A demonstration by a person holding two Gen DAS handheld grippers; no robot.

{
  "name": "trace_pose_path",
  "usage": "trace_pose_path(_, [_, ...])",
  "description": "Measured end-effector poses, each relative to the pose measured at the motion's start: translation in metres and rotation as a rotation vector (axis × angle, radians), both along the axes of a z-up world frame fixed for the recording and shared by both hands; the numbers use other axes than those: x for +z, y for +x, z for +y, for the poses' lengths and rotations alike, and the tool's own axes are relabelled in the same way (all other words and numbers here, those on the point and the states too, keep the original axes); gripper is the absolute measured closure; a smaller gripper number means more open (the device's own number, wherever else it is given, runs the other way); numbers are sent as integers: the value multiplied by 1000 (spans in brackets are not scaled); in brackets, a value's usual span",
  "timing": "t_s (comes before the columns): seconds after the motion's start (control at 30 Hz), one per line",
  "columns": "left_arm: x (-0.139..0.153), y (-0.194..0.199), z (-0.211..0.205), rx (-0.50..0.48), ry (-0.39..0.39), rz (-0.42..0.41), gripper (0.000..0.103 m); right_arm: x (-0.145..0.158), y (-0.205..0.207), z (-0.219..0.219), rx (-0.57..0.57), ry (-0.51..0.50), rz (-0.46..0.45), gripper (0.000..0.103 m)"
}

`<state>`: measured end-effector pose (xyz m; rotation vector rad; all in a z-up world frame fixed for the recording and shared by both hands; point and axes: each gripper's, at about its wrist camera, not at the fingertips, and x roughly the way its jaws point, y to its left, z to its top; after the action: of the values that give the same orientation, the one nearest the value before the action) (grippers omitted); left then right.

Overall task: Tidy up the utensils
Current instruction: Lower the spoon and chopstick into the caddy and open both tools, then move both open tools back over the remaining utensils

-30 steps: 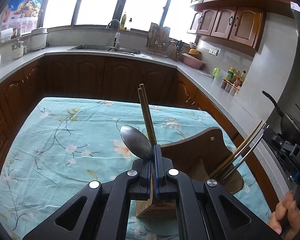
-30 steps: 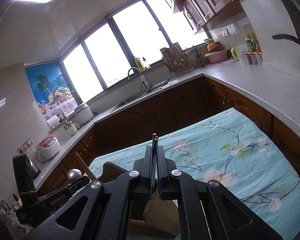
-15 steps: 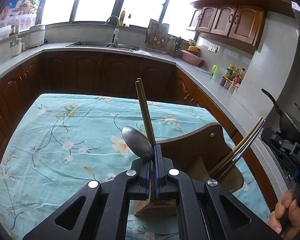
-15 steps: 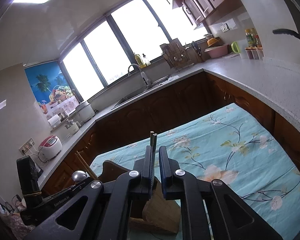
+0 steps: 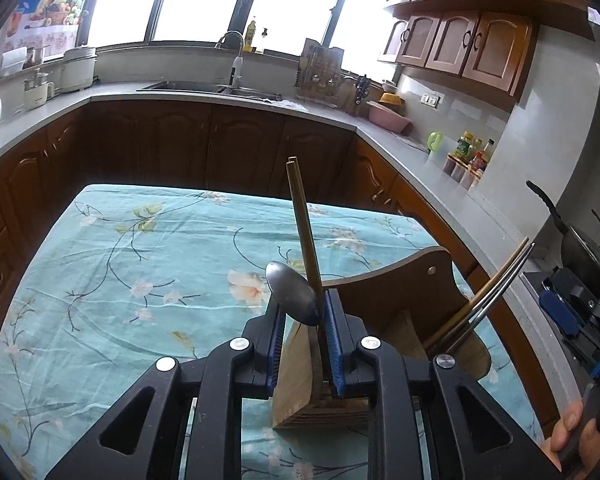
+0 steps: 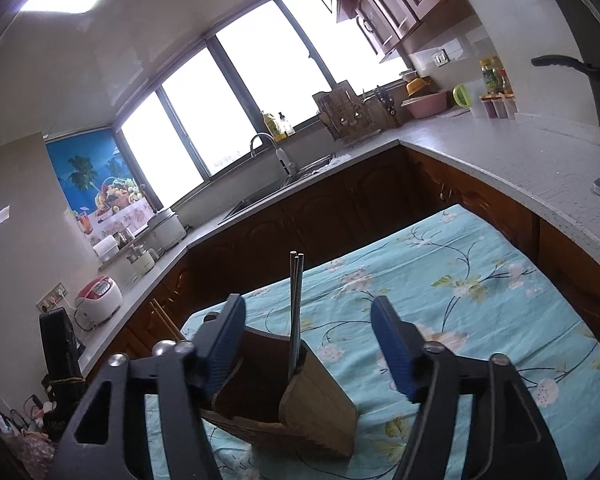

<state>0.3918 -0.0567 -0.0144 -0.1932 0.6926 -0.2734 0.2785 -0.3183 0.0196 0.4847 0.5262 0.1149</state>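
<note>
A wooden utensil holder stands on the flowered teal tablecloth. A metal spoon and a pair of wooden chopsticks stand upright in its near compartment, between the jaws of my left gripper. Those jaws are opening, and a narrow gap shows on either side. In the right wrist view my right gripper is opening wide around metal chopsticks, which stand free in the holder. The same metal chopsticks lean out of the holder's right end.
Grey counters with dark wood cabinets wrap around the table. A sink, a dish rack, seasoning bottles and a black wok sit on them. A person's hand holds the right gripper at the lower right.
Both grippers were shut on their utensils. The right jaws have spread wide and let go of the metal chopsticks. The left jaws have parted a little around the spoon and wooden chopsticks.
</note>
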Motion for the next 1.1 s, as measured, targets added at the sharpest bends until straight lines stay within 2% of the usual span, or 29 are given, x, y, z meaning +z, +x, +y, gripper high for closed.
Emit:
trace_pose_path(0.13, [1,-4,1,2,-2,3,79,-1,-7,0,3,12,3,32])
trace_pose_path(0.33, [5,-26,10,12,-3,-9,53,-6,-20,3,13,26,28,26])
trace_pose_path(0.4, [6,-37,13,19,5,-10,40,-7,-26,5,17,31,37,24])
trace_pose_path(0.6, [9,-77,27,39,5,1,25,-13,-47,13,44,29,71,15])
trace_pose_path(1.1, [11,-199,59,81,8,63,22,-33,-117,45,117,-46,168,13])
